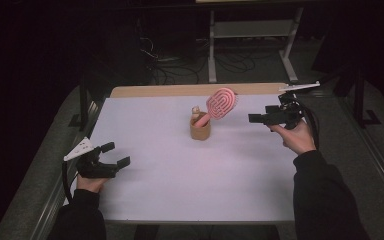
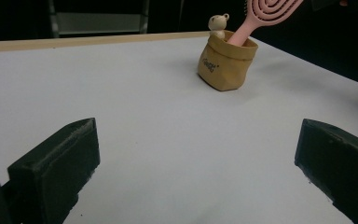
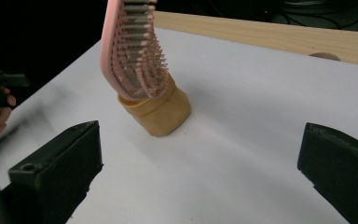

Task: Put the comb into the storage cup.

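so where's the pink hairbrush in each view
high view: hairbrush at centre, far half of the table, leaning right out of the tan pouch.
left gripper view: top edge, right of centre, handle in the pouch.
right gripper view: upper left, bristles showing, above the pouch.
shared landmark: the pouch.

Matt white table (image 1: 180,170), bare wood edge at twelve o'clock; paper-like tan pouch (image 1: 200,131); smooth pink plastic hairbrush (image 1: 221,103).

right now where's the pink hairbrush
In the high view the pink hairbrush stands handle-down in the tan pouch near the table's far middle, beside a small bear figure, its head leaning toward the right claw.
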A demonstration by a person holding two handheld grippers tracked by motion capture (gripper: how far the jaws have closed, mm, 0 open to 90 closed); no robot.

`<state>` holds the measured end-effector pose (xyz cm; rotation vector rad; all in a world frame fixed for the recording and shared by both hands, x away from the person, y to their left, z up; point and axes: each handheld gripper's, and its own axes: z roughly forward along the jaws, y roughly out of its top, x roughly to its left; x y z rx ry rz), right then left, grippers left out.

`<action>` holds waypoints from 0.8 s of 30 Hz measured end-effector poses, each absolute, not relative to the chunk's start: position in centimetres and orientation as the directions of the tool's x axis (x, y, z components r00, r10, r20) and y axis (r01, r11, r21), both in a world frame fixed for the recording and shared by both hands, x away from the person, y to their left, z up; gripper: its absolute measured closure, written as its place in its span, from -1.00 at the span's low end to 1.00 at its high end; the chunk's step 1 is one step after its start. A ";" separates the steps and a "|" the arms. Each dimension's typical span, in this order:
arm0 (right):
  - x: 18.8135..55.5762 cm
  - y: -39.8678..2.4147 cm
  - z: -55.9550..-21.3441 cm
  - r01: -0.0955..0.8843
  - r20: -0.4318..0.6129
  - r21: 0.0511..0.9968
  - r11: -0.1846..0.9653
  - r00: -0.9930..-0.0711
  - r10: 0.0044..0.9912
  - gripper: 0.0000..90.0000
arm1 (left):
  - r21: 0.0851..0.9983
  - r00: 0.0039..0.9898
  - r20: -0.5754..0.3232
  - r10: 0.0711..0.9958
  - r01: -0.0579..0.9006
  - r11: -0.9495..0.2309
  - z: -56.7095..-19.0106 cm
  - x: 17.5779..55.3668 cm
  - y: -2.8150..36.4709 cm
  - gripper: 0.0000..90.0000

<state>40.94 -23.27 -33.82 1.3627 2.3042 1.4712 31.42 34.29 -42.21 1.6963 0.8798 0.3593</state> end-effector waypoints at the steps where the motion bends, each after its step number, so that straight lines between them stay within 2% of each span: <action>1: 40.7 -23.4 -33.9 0.628 0.360 0.765 0.143 -0.601 0.714 -1.00 | 0.926 0.674 -0.202 0.711 0.368 -0.086 -42.2 31.4 34.3 -1.00; 16: 37.9 -24.3 -34.9 0.580 0.309 0.799 0.160 -0.624 0.718 -1.00 | 0.924 0.674 -0.200 0.711 0.371 -0.091 -42.3 31.5 34.2 -1.00; 24: 37.0 -25.1 -36.2 0.587 0.313 0.795 0.151 -0.611 0.727 -1.00 | 0.923 0.674 -0.201 0.711 0.373 -0.092 -42.4 31.5 34.2 -1.00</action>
